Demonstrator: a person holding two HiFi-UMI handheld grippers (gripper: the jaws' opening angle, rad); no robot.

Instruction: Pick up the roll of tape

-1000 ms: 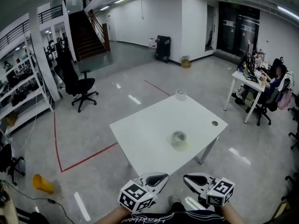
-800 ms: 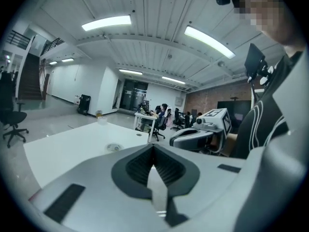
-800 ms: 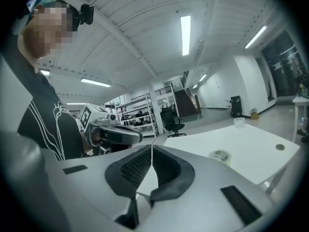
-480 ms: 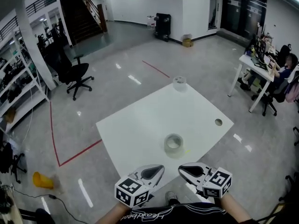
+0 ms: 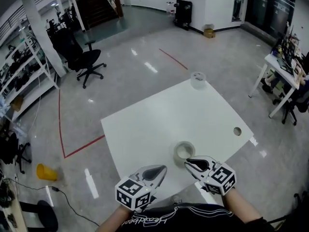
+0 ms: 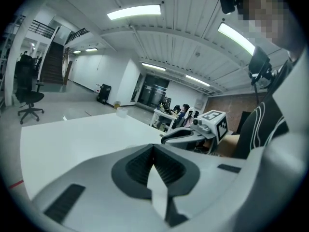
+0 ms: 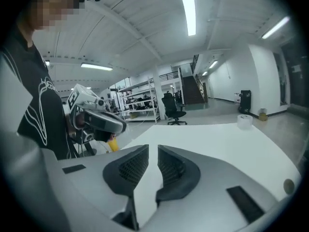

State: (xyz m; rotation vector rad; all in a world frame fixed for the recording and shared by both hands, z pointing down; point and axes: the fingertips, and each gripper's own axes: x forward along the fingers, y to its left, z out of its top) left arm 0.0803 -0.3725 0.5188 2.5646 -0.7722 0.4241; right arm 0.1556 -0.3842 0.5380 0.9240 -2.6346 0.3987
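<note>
Roll of tape (image 5: 179, 157) flat on table (image 5: 145, 124), axis vertical.
Core faces up, just ahead of right gripper (image 5: 189, 161), whose empty jaws have just been opening to a narrow gap. Left gripper (image 5: 163, 167) closed, empty.

The roll of tape (image 5: 184, 152) is a pale, see-through ring. It lies flat on the white tabletop (image 5: 145, 129), hole up, near the 5 o'clock edge.

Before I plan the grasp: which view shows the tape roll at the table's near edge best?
The head view: the near tape roll lies flat on the white table, its ring seen from above. Neither gripper view shows it; the right one catches only the far roll, small.
</note>
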